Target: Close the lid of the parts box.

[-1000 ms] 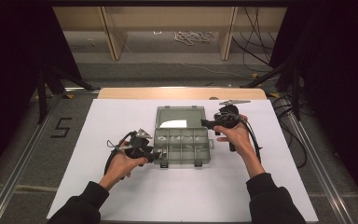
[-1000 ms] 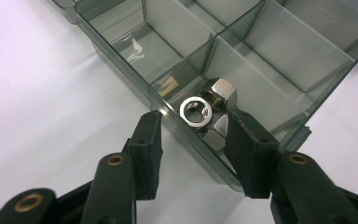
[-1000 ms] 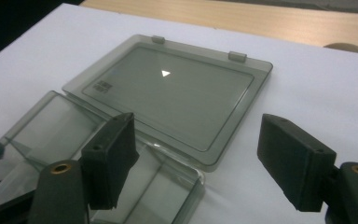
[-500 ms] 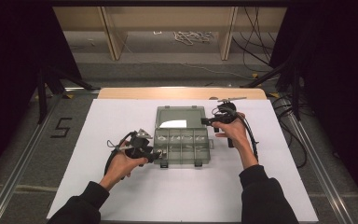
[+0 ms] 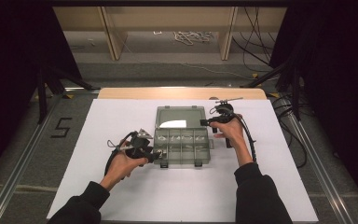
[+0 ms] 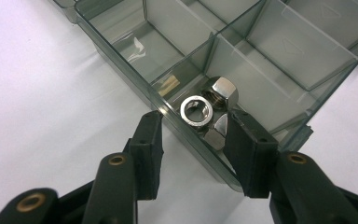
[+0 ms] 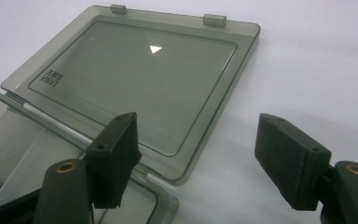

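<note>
One white tabletop (image 5: 121, 196) carries a smoky compartment box (image 5: 182, 147) whose lid (image 7: 135, 79) lies flat, hinged away from the person, so every bin is reachable. The right gripper (image 5: 204, 122) hovers at the lid's corner, fingers wide apart and empty, probably to steady or shut it. The left gripper (image 6: 193, 140) straddles the box's near wall, fingers open, gripping nothing. Between them, in the corner bin, sit steel nuts (image 6: 209, 103), apparently the pieces being sorted.
</note>
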The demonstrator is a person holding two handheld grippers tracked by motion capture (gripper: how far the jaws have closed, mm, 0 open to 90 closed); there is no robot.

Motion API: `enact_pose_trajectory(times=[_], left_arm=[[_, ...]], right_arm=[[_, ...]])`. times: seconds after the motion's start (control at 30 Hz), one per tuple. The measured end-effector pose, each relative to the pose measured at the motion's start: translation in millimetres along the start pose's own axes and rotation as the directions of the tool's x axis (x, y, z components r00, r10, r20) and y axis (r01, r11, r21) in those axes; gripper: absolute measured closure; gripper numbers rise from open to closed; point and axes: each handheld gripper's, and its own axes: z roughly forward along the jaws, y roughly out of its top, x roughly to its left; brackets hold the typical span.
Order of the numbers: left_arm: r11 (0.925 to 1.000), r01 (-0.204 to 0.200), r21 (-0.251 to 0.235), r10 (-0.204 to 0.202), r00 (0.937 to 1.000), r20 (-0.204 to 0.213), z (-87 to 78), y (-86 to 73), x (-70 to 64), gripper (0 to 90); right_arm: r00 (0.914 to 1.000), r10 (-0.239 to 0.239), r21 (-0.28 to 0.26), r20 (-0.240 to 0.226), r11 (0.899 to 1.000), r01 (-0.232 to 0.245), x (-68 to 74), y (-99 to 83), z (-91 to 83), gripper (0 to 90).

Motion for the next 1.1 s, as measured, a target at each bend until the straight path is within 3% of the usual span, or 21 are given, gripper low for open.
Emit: enact_pose_trajectory(times=[0.1, 0.17, 0.23, 0.3, 0.63, 0.7, 0.73, 0.77, 0.9, 0.93, 0.97, 1.1], left_arm=[[1.0, 0.0, 0.002, 0.0, 1.0, -0.001, 0.0, 0.3, 0.0, 56.9], [1.0, -0.001, 0.001, 0.001, 1.0, -0.002, 0.1, 0.2, -0.3, 56.9], [0.9998, -0.016, 0.011, 0.016, 0.9999, -0.001, -0.7, 0.2, 0.3, 56.9], [0.9999, -0.012, 0.009, 0.012, 0.9999, -0.001, -0.5, 0.3, 0.2, 56.9], [0.9999, -0.011, 0.005, 0.011, 0.9999, 0.001, -0.3, 0.1, 0.3, 56.8], [1.0, -0.005, 0.001, 0.005, 1.0, 0.002, 0.1, 0.2, 0.2, 56.8], [1.0, -0.003, -0.002, 0.003, 1.0, 0.003, 0.2, 0.1, 0.3, 56.8], [1.0, -0.003, -0.002, 0.003, 1.0, 0.004, 0.2, -0.1, 0.4, 56.8], [0.9999, 0.013, -0.009, -0.013, 0.9999, 0.008, 1.2, -0.2, 0.1, 56.8], [0.9999, 0.011, -0.008, -0.011, 0.9999, 0.008, 1.0, -0.3, 0.3, 56.8], [1.0, 0.008, 0.001, -0.008, 0.9999, 0.012, 0.3, -0.1, 0.5, 56.8], [1.0, -0.009, 0.0, 0.009, 1.0, 0.004, 0.1, 0.0, 0.7, 56.8]], right_arm=[[1.0, -0.006, 0.004, -0.001, 1.0, 0.006, -1.7, -0.1, 2.1, 32.2], [1.0, 0.004, -0.031, -0.009, 1.0, -0.004, -2.2, -0.9, 5.6, 32.2], [0.9999, -0.015, 0.008, 0.003, 1.0, 0.015, -3.2, -0.3, 5.2, 32.2], [0.9997, 0.02, -0.016, -0.017, 1.0, -0.021, -1.6, -0.6, 8.1, 32.3], [0.9973, 0.068, 0.04, -0.027, 0.997, -0.067, -3.7, -1.2, 15.7, 31.8], [0.9975, 0.068, 0.009, -0.018, 0.998, -0.068, -4.9, -2.6, 19.3, 31.8], [0.9979, 0.062, 0.011, -0.021, 0.998, -0.062, -5.9, -3.2, 20.2, 31.8], [0.9969, 0.074, 0.048, -0.025, 0.996, -0.073, -5.5, -2.0, 18.7, 31.8], [0.9963, 0.083, 0.052, -0.023, 0.995, -0.082, -6.1, -2.5, 21.0, 32.0], [0.9961, 0.084, 0.022, -0.026, 0.996, -0.084, -5.8, -3.5, 23.8, 32.5], [0.9963, 0.08, 0.055, -0.03, 0.995, -0.078, -5.6, -2.5, 22.1, 32.5], [0.9958, 0.086, 0.045, -0.034, 0.995, -0.084, -6.8, -2.0, 23.2, 33.4]])
